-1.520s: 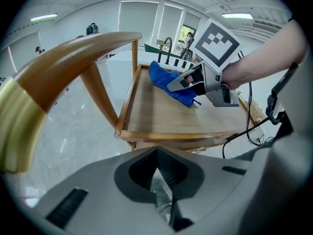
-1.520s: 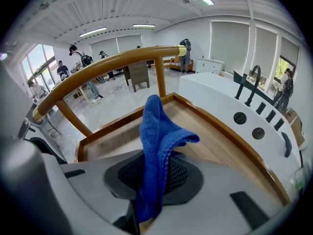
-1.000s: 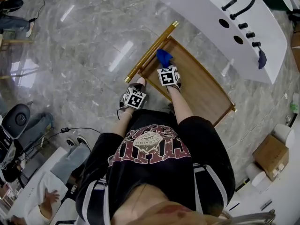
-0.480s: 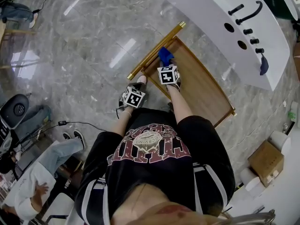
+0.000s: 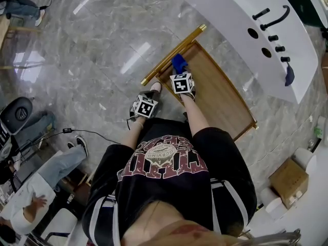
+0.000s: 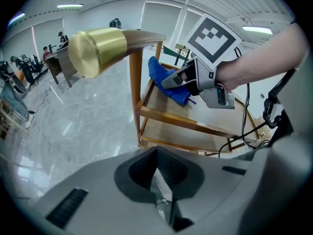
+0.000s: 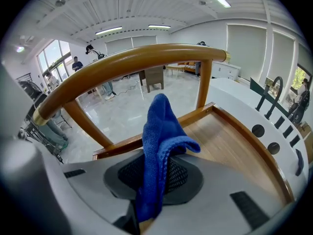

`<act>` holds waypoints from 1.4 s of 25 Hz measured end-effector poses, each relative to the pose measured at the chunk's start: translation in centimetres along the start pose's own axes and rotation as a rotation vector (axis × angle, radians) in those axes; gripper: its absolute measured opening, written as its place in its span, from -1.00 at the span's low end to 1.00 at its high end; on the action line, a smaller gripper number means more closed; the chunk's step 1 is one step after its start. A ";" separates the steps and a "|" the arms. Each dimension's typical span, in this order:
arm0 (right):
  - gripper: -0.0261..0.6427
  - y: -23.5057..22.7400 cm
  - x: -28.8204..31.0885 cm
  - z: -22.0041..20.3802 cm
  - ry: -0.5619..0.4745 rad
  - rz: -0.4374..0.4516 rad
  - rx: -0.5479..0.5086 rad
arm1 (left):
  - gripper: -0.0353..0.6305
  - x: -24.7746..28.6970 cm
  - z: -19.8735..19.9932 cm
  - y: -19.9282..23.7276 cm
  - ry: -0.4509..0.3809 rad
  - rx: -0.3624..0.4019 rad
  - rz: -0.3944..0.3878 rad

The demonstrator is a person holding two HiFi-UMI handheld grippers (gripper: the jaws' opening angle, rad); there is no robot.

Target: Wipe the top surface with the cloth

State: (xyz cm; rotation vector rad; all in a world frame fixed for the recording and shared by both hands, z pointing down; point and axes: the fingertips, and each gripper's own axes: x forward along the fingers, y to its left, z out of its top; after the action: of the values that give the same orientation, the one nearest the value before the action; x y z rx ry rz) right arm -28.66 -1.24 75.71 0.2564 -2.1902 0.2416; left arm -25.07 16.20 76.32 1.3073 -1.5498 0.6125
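white counter (image 5: 225,9) | cardboard box (image 5: 287,181) | grey marble floor (image 5: 92,45) | seated person (image 5: 46,181) lower left

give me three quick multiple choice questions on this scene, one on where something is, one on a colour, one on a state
1. Where is the cloth?
A) in the left gripper's jaws
B) in the right gripper's jaws
C) lying loose on the cart

2. What colour is the cloth?
A) red
B) yellow
C) blue

3. How do the left gripper's jaws stand?
A) together, with nothing between them
B) wide apart
C) clamped on the cloth

Answers:
1 B: the right gripper view shows the cloth pinched between that gripper's jaws, above the cart's wooden top.
2 C: it is plain blue in every view.
3 A: the left gripper view shows the jaws meeting with nothing between them, off to the side of the cart.
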 end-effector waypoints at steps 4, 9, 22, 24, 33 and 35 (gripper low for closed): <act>-0.69 0.9 0.1 -0.3 0.004 0.022 -0.012 | -0.75 0.0 -0.4 -0.1 -0.003 -0.008 0.003; -0.69 2.2 -0.1 -0.5 0.002 0.042 -0.034 | -0.75 -0.4 -1.3 -0.5 0.002 -0.017 0.006; -0.69 5.9 -0.5 -1.9 0.017 0.118 -0.113 | -0.75 -0.8 -3.3 -1.0 0.010 -0.040 0.020; -0.69 6.4 -0.6 -2.0 0.020 0.130 -0.128 | -0.75 -0.9 -3.5 -1.1 0.014 -0.043 0.024; -0.69 6.8 -0.7 -2.3 0.004 0.134 -0.170 | -0.75 -1.4 -4.2 -1.4 0.004 -0.066 0.045; -0.69 6.9 -0.9 -2.4 0.005 0.132 -0.167 | -0.75 -1.6 -4.4 -1.4 0.005 -0.064 0.047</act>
State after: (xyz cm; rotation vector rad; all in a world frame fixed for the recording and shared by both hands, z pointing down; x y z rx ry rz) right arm -28.22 6.10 75.85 0.0184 -2.2106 0.1310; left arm -22.35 20.23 76.35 1.2238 -1.5869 0.5904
